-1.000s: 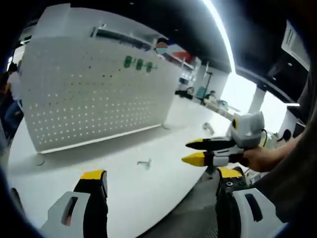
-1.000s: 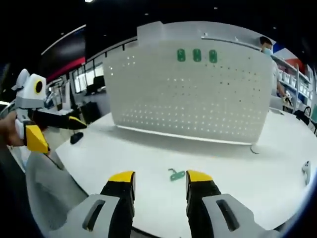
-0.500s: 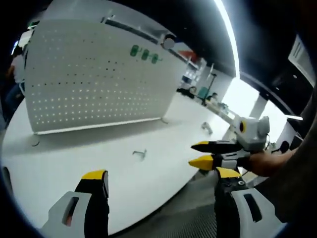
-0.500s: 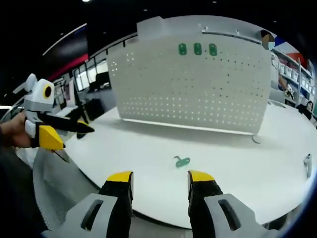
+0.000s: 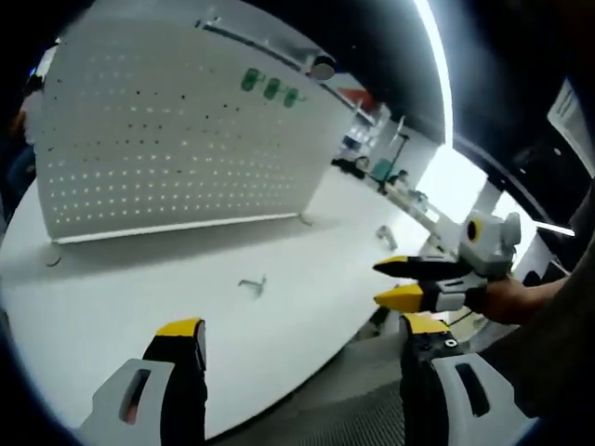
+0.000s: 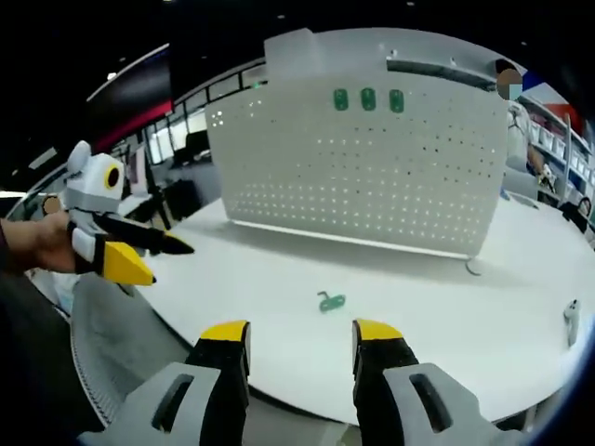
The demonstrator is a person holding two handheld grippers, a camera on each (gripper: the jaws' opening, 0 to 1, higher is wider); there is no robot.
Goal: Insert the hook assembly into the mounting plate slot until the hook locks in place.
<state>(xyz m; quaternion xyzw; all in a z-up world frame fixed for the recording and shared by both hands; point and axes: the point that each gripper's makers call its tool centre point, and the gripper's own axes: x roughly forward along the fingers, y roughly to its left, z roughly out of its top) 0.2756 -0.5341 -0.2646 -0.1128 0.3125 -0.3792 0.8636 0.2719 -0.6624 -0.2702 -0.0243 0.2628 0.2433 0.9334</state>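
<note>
Left gripper view, from left to right: a white perforated mounting plate (image 5: 177, 139) stands upright on a white table (image 5: 139, 316), with three green fittings (image 5: 271, 88) in a row near its top edge. The small hook assembly (image 5: 251, 282) lies loose on the tabletop in front of the plate, well apart from it and from both tools. The left gripper (image 5: 297, 348) rises from the bottom of the view over the near table edge, its yellow-tipped jaws spread wide with nothing between them. Further right, another small metal piece (image 5: 388, 238) lies near the far table edge, and the right gripper (image 5: 392, 282), held in a person's hand (image 5: 509, 299), points in from the right off the table's edge, jaws parted and empty. In the right gripper view, left to right: the left gripper (image 6: 167, 262) comes in from the left in a hand (image 6: 42, 243), its jaws apart and holding nothing, short of the table (image 6: 446, 316). The mounting plate (image 6: 372, 177) stands at the centre with the green fittings (image 6: 368, 99) high on its face. The green hook assembly (image 6: 329, 301) lies flat on the table ahead of the right gripper (image 6: 300, 336), whose jaws stand open and empty at the bottom of the view. At far right, a person (image 6: 517, 121) stands behind the plate.
</note>
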